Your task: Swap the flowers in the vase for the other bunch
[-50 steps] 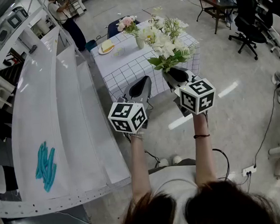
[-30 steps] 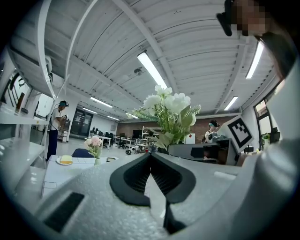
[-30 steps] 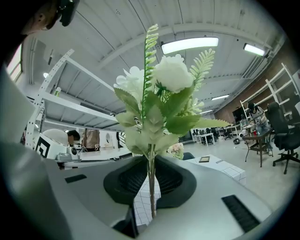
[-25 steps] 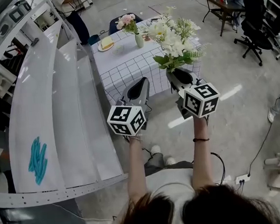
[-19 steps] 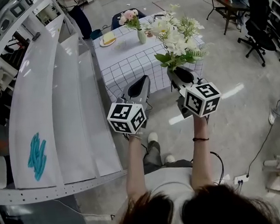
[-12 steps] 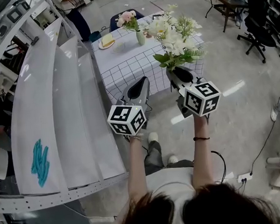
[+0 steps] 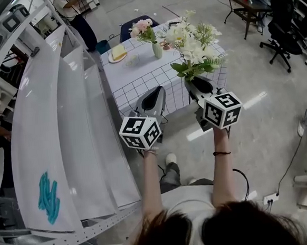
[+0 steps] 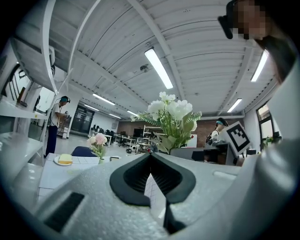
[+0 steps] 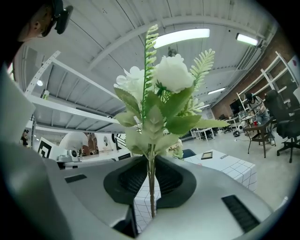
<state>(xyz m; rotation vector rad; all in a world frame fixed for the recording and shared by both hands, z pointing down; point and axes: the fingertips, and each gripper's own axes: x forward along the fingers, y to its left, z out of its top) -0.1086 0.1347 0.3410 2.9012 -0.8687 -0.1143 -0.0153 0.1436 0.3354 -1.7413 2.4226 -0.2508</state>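
My right gripper [image 7: 194, 83] is shut on the stems of a white flower bunch [image 7: 192, 45], held upright; in the right gripper view the white flower bunch [image 9: 161, 93] rises from between the jaws. My left gripper [image 7: 150, 99] is shut and holds nothing; its jaws meet in the left gripper view [image 8: 151, 157]. On the checked table [image 7: 139, 78] ahead stands a small vase [image 7: 157, 50] with pink flowers [image 7: 142, 26]. The pink flowers [image 8: 97, 140] also show far off at the left of the left gripper view. Both grippers hover short of the table's near edge.
A plate with yellow food [image 7: 118, 53] lies on the table's far left. A long white curved panel [image 7: 54, 132] runs along the left. A dark chair [image 7: 135, 22] stands behind the table, a person [image 7: 73, 9] beyond it. Office chairs [image 7: 280, 22] stand at the right.
Both grippers have moved toward the table with the white bunch still held; the table and vase now sit closer in the head view. The jaws have not changed.
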